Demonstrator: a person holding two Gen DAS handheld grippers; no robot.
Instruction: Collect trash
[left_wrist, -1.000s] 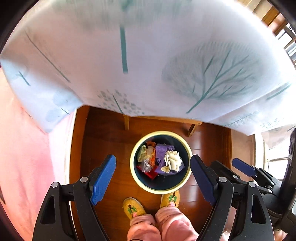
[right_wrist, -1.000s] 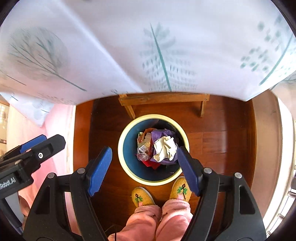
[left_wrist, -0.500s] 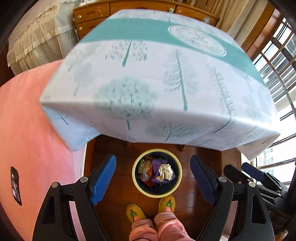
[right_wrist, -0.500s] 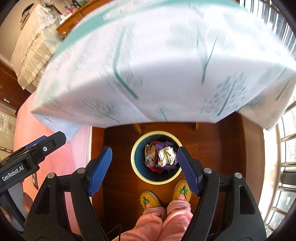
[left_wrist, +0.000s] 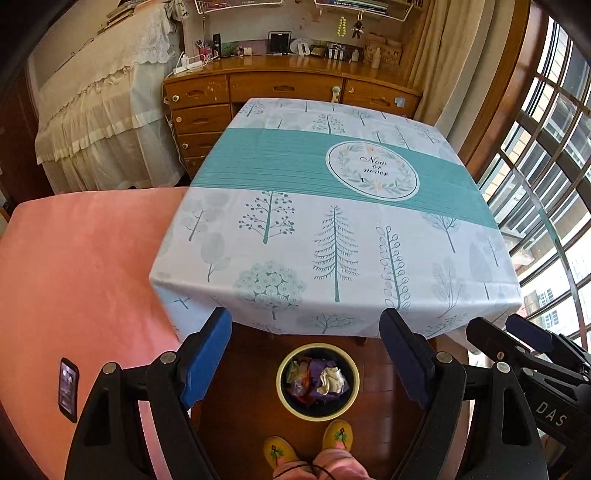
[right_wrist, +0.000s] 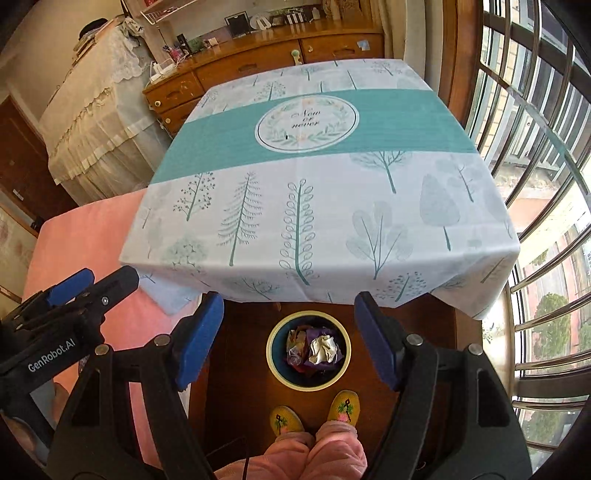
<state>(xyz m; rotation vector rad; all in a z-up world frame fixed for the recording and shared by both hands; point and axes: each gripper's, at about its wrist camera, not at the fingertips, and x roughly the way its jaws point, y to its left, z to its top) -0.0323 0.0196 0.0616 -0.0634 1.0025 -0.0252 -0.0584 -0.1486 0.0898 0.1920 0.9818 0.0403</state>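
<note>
A round bin (left_wrist: 284, 395) (right_wrist: 274, 363) with a pale yellow rim stands on the wooden floor below the table's near edge. Crumpled trash (left_wrist: 317, 380) (right_wrist: 314, 349) fills it: white paper, purple and red wrappers. My left gripper (left_wrist: 306, 354) hangs high above the bin, open, nothing between its blue pads. My right gripper (right_wrist: 288, 332) is open too and holds nothing. Each gripper shows at the edge of the other's view. The tablecloth (left_wrist: 332, 221) (right_wrist: 314, 192) with tree prints and a teal band lies bare on the table top.
A person's yellow slippers (left_wrist: 306, 443) (right_wrist: 314, 413) and pink trouser legs stand just before the bin. A pink bed (left_wrist: 74, 277) with a phone (left_wrist: 68, 387) lies left. A wooden dresser (left_wrist: 288, 88) stands behind the table, windows (left_wrist: 546, 166) at right.
Both grippers have risen well above the bin and tilted up; the bin looks smaller, and the table top and the room behind it have come into view. Jaws unchanged.
</note>
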